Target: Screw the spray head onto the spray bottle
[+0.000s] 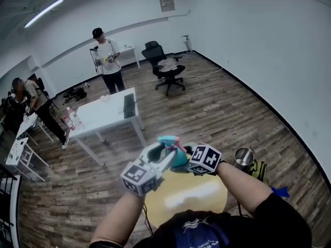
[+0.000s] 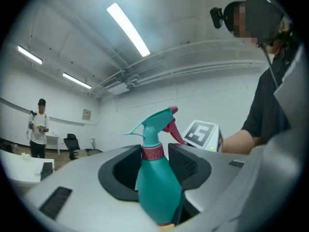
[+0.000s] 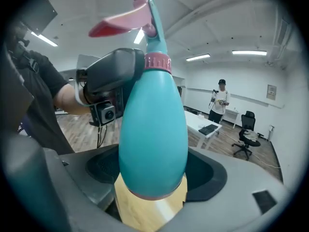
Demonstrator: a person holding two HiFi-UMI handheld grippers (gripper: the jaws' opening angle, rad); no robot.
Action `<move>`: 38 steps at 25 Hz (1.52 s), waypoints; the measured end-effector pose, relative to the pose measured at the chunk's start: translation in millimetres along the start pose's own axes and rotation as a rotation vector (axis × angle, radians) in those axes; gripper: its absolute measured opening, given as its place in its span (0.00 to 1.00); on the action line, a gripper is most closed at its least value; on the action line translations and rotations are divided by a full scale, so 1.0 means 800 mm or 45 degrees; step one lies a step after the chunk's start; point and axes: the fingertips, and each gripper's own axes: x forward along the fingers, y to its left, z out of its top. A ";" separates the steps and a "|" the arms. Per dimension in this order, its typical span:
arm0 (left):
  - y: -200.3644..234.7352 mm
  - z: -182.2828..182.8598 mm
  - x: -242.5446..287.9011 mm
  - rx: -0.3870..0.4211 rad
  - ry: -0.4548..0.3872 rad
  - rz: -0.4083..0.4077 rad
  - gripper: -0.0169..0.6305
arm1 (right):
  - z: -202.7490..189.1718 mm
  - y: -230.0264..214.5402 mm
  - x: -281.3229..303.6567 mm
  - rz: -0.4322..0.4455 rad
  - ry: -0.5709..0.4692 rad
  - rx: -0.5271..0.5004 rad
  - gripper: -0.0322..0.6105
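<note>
Right gripper view: right gripper (image 3: 154, 172) jaws pinch the teal spray bottle (image 3: 153, 129) by its body, above the yellow surface (image 3: 147, 212).
Left gripper view only: left gripper (image 2: 155, 166) jaws flank the pink collar (image 2: 153, 152) under the spray head (image 2: 155, 123), with a slight gap, not pinching.
Head view: contact is too blurred to read.

No txt, brand or no. legible anywhere. Left tool's cube (image 1: 139, 177) & right tool's cube (image 1: 206, 159) carry only b/w square codes, not letters. White print on the wearer's dark shirt (image 1: 195, 224) is too small/blurred to read, same for the grey wall plate (image 1: 166, 3); the spray bottle (image 3: 153, 129) shows plain teal on the sides in view.
</note>
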 end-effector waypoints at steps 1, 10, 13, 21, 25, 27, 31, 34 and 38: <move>-0.001 -0.001 0.002 0.014 0.014 0.033 0.35 | 0.000 -0.001 0.001 -0.017 0.007 -0.003 0.68; -0.013 0.021 0.000 0.052 -0.009 -0.094 0.27 | 0.011 0.012 -0.006 0.016 -0.018 -0.012 0.67; -0.017 0.026 -0.004 0.082 0.005 -0.156 0.27 | 0.017 0.022 -0.007 0.056 -0.027 -0.017 0.67; -0.040 0.030 -0.015 0.123 0.054 -0.365 0.27 | 0.018 0.050 -0.014 0.189 -0.025 -0.067 0.66; -0.062 0.031 -0.028 0.135 0.057 -0.532 0.27 | 0.019 0.079 -0.022 0.308 -0.014 -0.142 0.66; -0.080 0.040 -0.035 0.107 0.064 -0.630 0.27 | 0.019 0.098 -0.028 0.392 -0.020 -0.187 0.66; -0.095 0.045 -0.043 0.068 0.083 -0.792 0.27 | 0.019 0.113 -0.035 0.493 -0.047 -0.236 0.65; -0.060 0.031 -0.036 0.083 0.087 -0.589 0.29 | 0.017 0.079 -0.027 0.371 -0.043 -0.133 0.66; 0.002 0.027 -0.049 0.087 0.032 -0.198 0.35 | -0.014 0.034 -0.019 0.178 0.031 0.018 0.66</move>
